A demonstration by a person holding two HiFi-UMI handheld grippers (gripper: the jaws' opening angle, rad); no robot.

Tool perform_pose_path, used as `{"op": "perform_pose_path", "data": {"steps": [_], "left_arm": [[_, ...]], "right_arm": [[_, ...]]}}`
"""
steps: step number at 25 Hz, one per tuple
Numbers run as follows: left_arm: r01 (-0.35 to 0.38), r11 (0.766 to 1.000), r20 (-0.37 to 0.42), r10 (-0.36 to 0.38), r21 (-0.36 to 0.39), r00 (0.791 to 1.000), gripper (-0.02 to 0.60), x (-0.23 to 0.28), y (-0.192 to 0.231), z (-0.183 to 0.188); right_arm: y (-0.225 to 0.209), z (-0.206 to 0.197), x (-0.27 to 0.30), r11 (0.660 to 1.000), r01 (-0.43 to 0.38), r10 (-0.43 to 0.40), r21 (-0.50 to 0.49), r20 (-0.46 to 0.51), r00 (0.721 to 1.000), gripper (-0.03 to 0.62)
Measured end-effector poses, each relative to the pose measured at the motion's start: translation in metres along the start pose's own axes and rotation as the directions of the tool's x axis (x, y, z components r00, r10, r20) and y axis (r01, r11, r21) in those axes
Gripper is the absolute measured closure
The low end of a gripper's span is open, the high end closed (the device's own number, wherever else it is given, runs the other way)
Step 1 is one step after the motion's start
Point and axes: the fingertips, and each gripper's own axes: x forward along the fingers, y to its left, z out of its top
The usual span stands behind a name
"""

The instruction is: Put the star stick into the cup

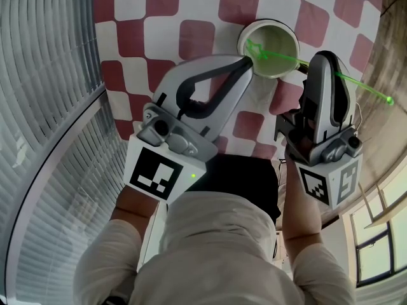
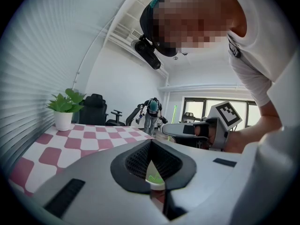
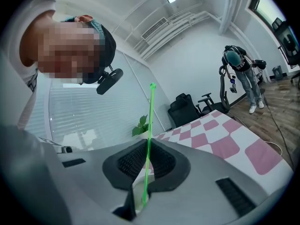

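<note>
Right claw (image 3: 145, 148) clamped on star stick (image 3: 151, 116), tip in cup (image 1: 283, 33); left claw (image 2: 150, 143) closed

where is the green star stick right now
In the head view the thin green star stick is clamped in the right gripper's jaws at upper right, its star end inside the pale round cup.

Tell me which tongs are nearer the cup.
Left. The left tongs pinch the cup at its left rim; the right tongs, holding the star stick, sit just right of it.
</note>
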Motion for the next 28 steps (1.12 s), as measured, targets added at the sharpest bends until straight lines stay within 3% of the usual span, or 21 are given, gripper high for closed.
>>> {"op": "perform_pose_path", "data": {"steps": [12,28], "left_arm": [[-0.009,1.000,-0.001,0.009,-0.012,1.000,0.549,0.003,0.005,-0.002],[-0.027,1.000,0.000,0.027,-0.012,1.000,0.549,0.001,0.009,-0.004]], "right_arm": [[-0.028,-0.002,0.003,0.997,0.051,-0.051,0.054,-0.015,0.999,0.554],[-0.048,0.000,0.009,0.997,0.080,-0.079,0.016,-0.030,0.996,0.553]]}}
